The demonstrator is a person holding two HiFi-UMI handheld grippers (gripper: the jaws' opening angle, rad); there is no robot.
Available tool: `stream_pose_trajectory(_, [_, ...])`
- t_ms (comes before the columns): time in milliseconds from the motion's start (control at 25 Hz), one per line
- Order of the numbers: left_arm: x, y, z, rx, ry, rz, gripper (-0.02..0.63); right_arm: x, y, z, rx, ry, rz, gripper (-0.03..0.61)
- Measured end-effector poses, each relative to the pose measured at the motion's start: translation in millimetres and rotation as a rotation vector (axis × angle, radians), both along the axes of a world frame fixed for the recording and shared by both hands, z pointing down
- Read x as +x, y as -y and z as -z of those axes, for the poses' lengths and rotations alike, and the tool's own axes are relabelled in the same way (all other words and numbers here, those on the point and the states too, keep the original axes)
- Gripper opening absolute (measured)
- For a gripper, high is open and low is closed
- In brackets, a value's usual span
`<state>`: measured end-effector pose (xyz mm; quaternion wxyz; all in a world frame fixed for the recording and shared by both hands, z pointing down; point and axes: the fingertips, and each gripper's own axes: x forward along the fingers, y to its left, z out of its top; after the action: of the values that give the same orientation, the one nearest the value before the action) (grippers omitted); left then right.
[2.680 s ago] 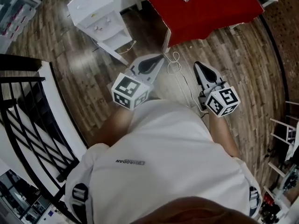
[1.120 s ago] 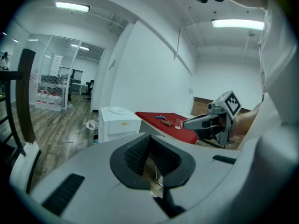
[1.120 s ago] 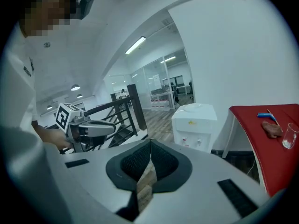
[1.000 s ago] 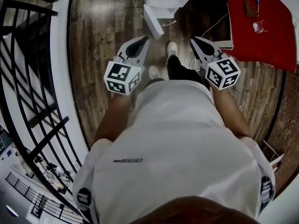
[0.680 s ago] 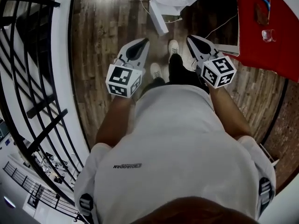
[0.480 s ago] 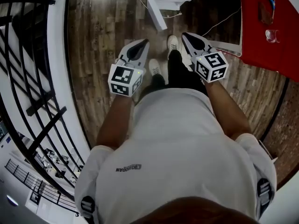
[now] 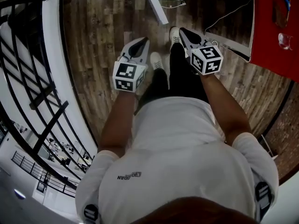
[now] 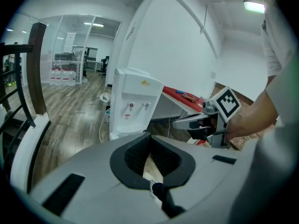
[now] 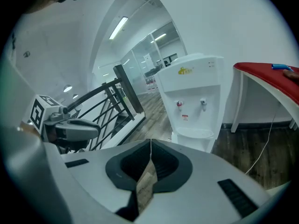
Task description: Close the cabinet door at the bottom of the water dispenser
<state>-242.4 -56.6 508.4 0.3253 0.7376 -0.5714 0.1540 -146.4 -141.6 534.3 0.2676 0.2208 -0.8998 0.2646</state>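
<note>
Left tongs and right tongs, closed and empty, face the water dispenser standing ahead

2 tools, 1 water dispenser

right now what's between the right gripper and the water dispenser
Only bare wood floor lies before the water dispenser, seen in the right gripper view.

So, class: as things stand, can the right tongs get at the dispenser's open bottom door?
Probably not yet. The right tongs are short of the door, with bare floor between them. Nothing blocks the way, so a step closer should do it.
</note>
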Motion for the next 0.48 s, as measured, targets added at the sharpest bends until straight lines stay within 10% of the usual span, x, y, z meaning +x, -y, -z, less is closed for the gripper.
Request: stream_pose_trajectory(480, [5.7, 12.3, -81.7, -0.131, -0.014, 0.012, -0.008, -1.3, 10.5, -108.0, -0.045, -0.093, -0.004, 0.023])
